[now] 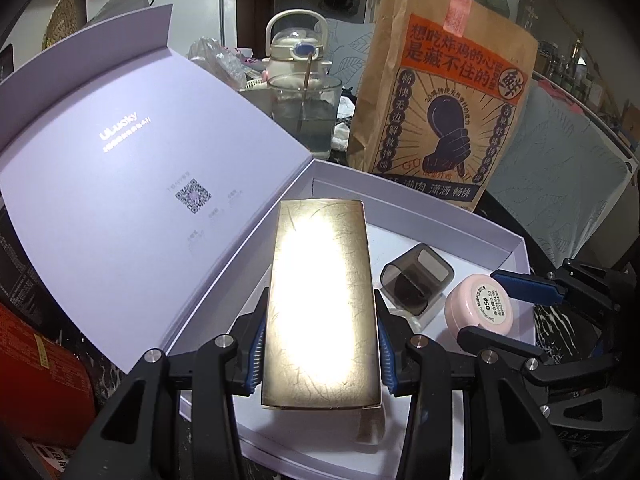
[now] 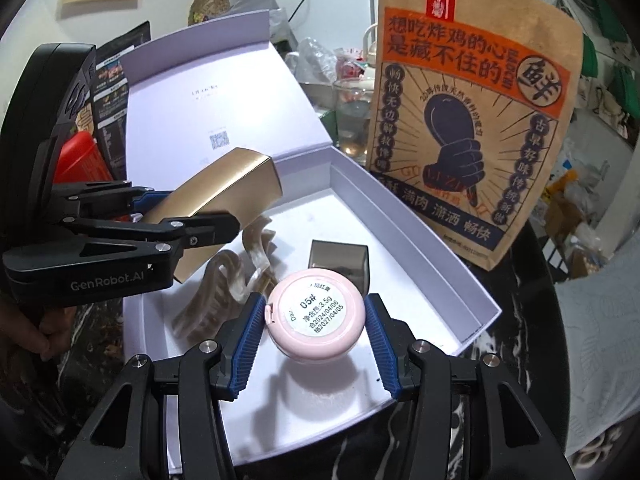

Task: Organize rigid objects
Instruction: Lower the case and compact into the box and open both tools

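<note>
My left gripper [image 1: 320, 344] is shut on a long gold box [image 1: 322, 304] and holds it above the open white gift box [image 1: 496, 236]; both show in the right wrist view, gripper [image 2: 188, 216] and gold box [image 2: 224, 196]. My right gripper [image 2: 316, 332] is shut on a round pink compact [image 2: 316, 318], label up, over the box's near right part; it shows in the left wrist view [image 1: 478, 312]. In the box lie a dark translucent cap [image 2: 340, 264] and a beige hair claw clip [image 2: 228, 280].
The gift box lid [image 1: 132, 184] stands open to the left. A brown paper bag [image 2: 472, 132] stands just behind the box. A glass of water [image 1: 304, 116] and a white kettle [image 1: 296, 48] are further back. A red package [image 1: 40, 368] lies left. The tabletop is black marble [image 2: 516, 420].
</note>
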Available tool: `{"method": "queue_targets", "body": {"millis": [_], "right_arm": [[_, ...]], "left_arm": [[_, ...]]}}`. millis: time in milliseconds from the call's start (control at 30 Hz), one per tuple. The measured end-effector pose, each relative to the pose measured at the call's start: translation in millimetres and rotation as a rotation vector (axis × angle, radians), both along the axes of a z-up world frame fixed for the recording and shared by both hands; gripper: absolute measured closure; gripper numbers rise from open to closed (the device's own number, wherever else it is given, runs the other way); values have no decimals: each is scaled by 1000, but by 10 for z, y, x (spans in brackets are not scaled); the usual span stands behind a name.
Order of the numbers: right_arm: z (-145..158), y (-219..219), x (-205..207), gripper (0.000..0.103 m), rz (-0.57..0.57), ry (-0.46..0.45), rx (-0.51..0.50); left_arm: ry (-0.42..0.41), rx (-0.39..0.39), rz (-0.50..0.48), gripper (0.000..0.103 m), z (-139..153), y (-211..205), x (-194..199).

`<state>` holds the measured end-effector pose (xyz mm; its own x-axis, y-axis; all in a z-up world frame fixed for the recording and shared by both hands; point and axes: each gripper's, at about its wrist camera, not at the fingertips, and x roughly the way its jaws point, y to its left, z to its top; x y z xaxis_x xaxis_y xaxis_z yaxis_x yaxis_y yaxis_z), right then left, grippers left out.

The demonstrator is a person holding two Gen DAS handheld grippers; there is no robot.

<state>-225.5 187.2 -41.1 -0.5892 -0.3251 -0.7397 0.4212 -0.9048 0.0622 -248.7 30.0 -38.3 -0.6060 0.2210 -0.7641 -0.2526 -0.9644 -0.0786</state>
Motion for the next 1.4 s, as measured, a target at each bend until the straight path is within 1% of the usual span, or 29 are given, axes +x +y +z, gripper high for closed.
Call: {"method": "queue_targets", "body": {"millis": [267, 400, 633, 867, 1033, 1100, 1400], "right_arm": [[-68, 32, -83, 53, -17, -25, 23], [-89, 34, -113, 53, -17, -33, 38], [-186, 23, -209, 53, -20, -83, 40], [-196, -10, -218, 53, -17, -87, 55], [-194, -26, -204, 52, -5, -97, 53], [-177, -24, -193, 50, -11, -91, 59], [-90, 50, -96, 47, -37, -70, 59]], "left_arm": [[-26, 13, 3, 59, -89, -33, -43], [-32, 0, 1, 59, -113, -28, -39], [-33, -5, 5, 59, -114, -31, -39], [-35, -39, 5, 59, -123, 20, -62], [-51, -61, 6, 58, -110, 46, -63], [-60, -58, 4, 58, -106, 47, -62], [-104, -28, 9, 58, -73, 62, -46]]}}
